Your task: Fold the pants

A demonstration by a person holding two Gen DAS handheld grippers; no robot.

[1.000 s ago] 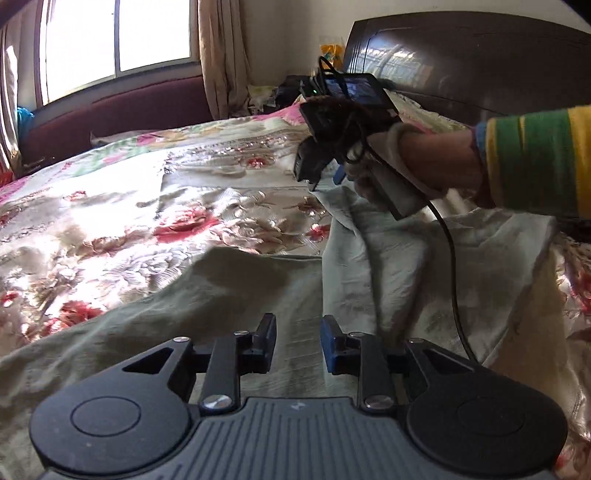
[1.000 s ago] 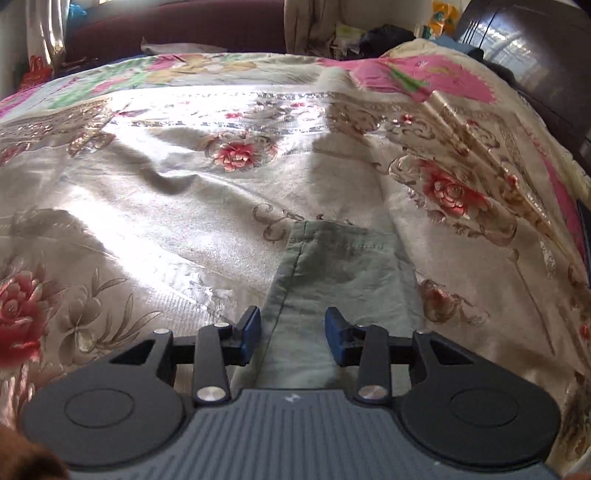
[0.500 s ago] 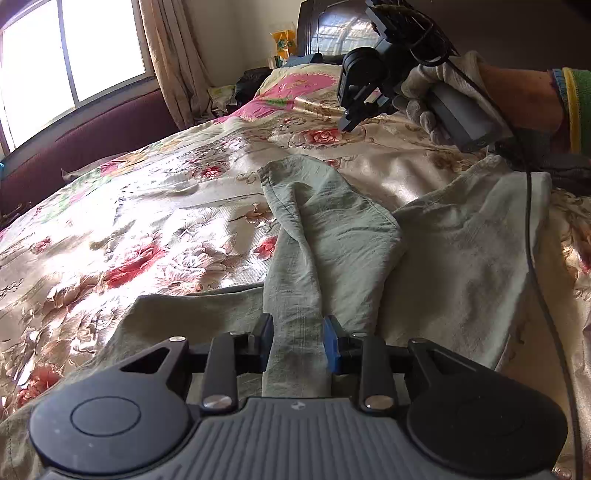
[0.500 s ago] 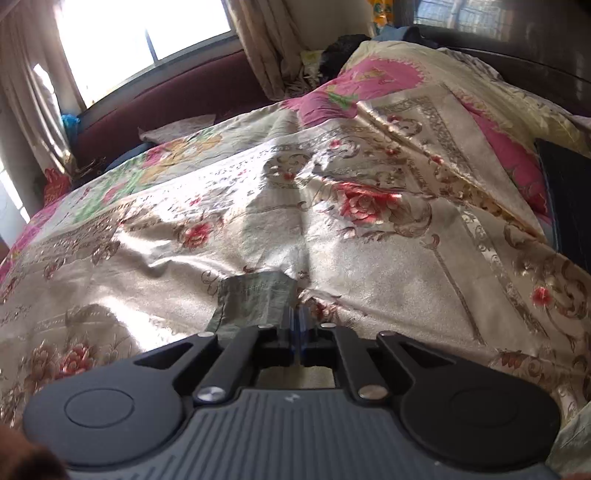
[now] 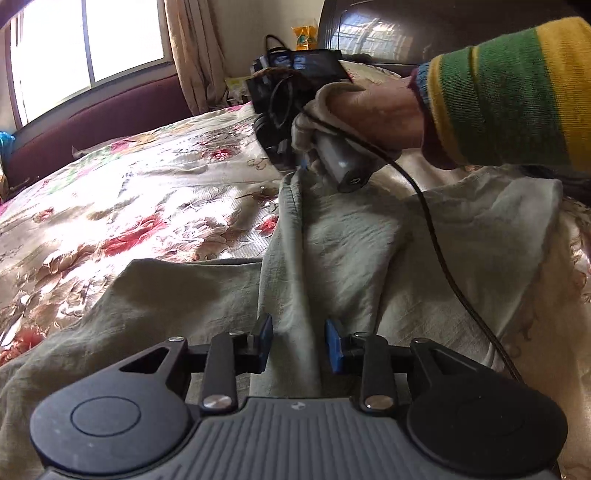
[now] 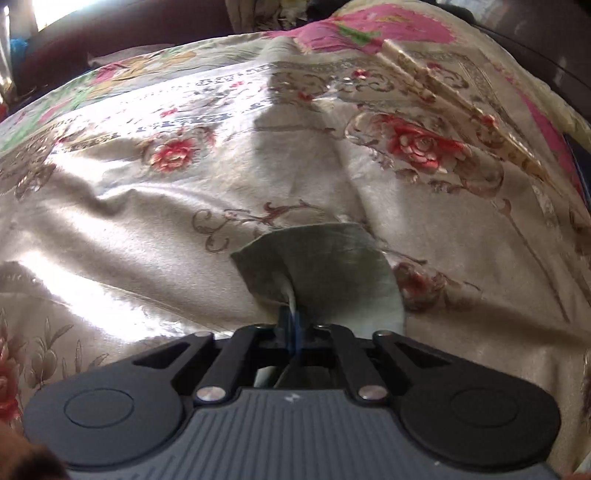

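Note:
Pale green pants [image 5: 332, 258] lie spread and rumpled on a floral bedspread [image 5: 129, 206]. In the left wrist view my left gripper [image 5: 298, 345] is open, its blue-padded fingers on either side of a raised fold of a pant leg. My right gripper [image 6: 293, 321] is shut on the hem end of a pant leg [image 6: 325, 266], which curls up from the bedspread [image 6: 147, 229]. The right gripper also shows in the left wrist view [image 5: 284, 162], low over the far end of the leg, held by a gloved hand.
A dark wooden headboard [image 5: 424, 33] stands at the back right. A window [image 5: 85, 48] and a maroon sofa back [image 5: 110, 122] are at the back left. A black cable [image 5: 454, 273] runs from the right gripper across the pants.
My left gripper has opened from its narrower stance around the fold. My right gripper, shut on the hem since half a second ago, has come down toward the bed with the leg end.

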